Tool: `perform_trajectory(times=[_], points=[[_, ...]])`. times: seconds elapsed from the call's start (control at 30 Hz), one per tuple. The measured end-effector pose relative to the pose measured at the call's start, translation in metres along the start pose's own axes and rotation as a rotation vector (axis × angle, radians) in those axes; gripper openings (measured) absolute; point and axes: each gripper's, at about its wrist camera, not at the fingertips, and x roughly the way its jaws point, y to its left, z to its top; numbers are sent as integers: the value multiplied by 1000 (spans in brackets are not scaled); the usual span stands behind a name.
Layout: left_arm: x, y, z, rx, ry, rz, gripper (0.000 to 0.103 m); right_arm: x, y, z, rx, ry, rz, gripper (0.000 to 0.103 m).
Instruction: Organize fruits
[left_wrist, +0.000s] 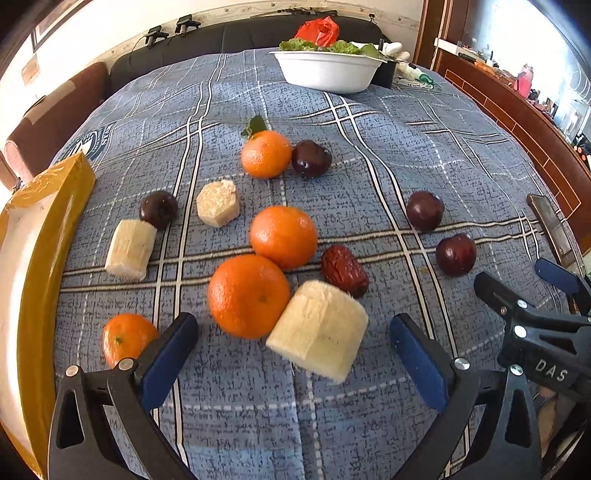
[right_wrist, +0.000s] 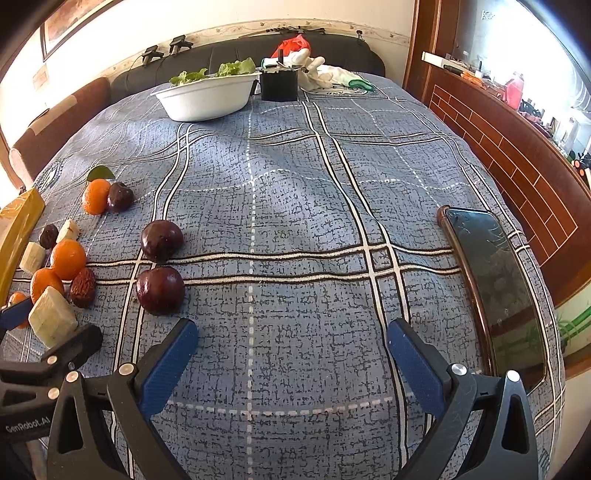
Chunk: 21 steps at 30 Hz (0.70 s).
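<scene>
Blue-padded, both tongs gape wide and empty: the left gripper (left_wrist: 293, 341) frames a cane chunk (left_wrist: 318, 329) touching an orange (left_wrist: 248, 296), while plums (right_wrist: 160, 290) lie just ahead-left of the right gripper (right_wrist: 291, 345), unsorted.

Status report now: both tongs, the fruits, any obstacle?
Left tongs open, empty. Right tongs open, empty. Fruits scattered on cloth. Phone beside right tongs.

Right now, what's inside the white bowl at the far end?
Green leafy vegetables poke above the white bowl rim. The wall hides anything lower inside, so what else it holds cannot be seen.
</scene>
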Motion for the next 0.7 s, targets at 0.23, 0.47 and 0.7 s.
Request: perform_trajectory(times=[0.23,0.47,0.7], points=[[-11,0,-18,24,-7,-19,103,0,1,0,-13,25,3,103],[-55,47,-38,-87,-60,-173,98,-7,1,-11,-37,27,12,103],[-127,134,-65,-194,-283,-84,98,-11,5,-11,-46,7,-12,101]])
